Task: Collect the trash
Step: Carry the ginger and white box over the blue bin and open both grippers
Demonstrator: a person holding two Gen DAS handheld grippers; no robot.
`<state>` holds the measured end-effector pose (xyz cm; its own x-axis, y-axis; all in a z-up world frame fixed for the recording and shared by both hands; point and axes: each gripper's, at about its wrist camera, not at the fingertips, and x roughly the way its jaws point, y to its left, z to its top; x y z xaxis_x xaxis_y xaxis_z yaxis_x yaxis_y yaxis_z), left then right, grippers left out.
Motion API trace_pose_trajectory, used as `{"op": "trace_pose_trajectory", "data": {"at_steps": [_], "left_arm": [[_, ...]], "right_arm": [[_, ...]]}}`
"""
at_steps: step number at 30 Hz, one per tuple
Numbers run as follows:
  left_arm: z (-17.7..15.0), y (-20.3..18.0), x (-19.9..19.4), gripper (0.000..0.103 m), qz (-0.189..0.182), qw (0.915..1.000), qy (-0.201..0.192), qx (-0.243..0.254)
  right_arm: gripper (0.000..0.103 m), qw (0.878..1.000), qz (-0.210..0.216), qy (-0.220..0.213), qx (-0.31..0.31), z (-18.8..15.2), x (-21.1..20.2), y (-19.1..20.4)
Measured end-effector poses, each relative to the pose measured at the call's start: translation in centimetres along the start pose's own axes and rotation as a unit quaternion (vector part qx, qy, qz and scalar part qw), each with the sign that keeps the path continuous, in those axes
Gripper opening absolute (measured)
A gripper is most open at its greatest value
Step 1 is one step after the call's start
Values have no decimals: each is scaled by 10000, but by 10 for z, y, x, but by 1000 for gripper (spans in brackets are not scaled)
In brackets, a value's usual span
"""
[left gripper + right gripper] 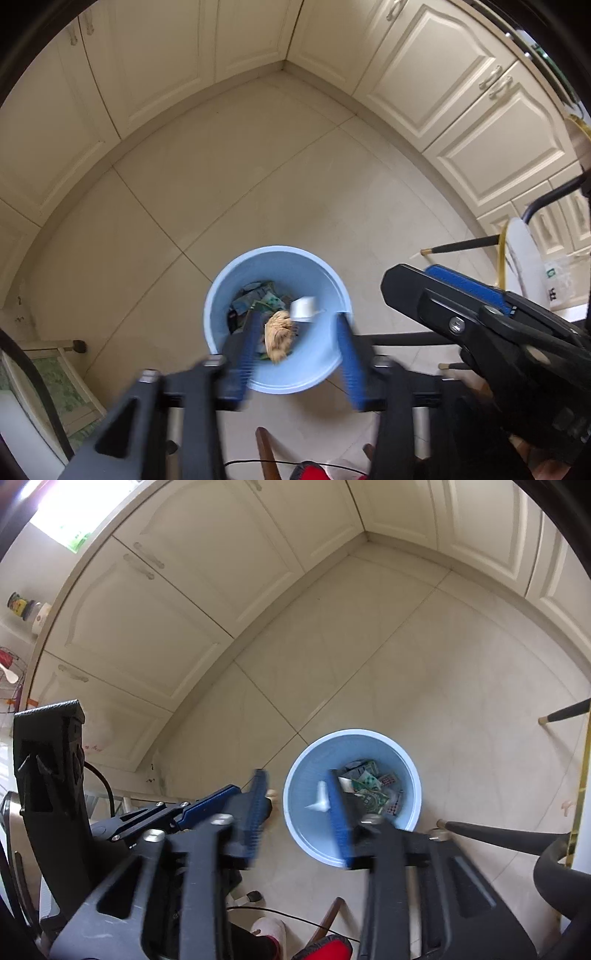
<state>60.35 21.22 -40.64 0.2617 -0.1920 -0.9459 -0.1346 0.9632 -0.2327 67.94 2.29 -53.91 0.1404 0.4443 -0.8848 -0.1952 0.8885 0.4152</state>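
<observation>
A light blue bin (236, 280) stands on the tiled floor and shows in both views (410, 775). Inside lie green and blue wrappers (258, 295), a tan crumpled wad (279, 334) and a small white piece (303, 308). My left gripper (297, 343) is open above the bin, with nothing held. My right gripper (299, 808) is open over the bin's left rim, with a white piece (319, 797) in the air between its fingers. Blister packs and wrappers (373, 782) lie at the bin's bottom.
Cream cabinets (454, 92) line the floor corner on both sides. Dark chair legs (495, 834) and a gold-edged leg (580, 775) stand to the right. A white table edge (524, 258) is at right. A cable (280, 912) and a slippered foot (269, 928) lie below.
</observation>
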Motion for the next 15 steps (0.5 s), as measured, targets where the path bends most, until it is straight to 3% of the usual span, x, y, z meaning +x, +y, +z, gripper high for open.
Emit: {"op": "trace_pose_trajectory", "data": {"at_steps": [6,15], "left_arm": [[3,-11,-11,55,175,9995,-245,-83],[-19,-19,-78,58,832,9912,-1001,-247]], "right_arm": [[49,9998,-67,-173,-65,-1,-9,6],[69,9966,-286,-648,-423,-14,-75,38]]}}
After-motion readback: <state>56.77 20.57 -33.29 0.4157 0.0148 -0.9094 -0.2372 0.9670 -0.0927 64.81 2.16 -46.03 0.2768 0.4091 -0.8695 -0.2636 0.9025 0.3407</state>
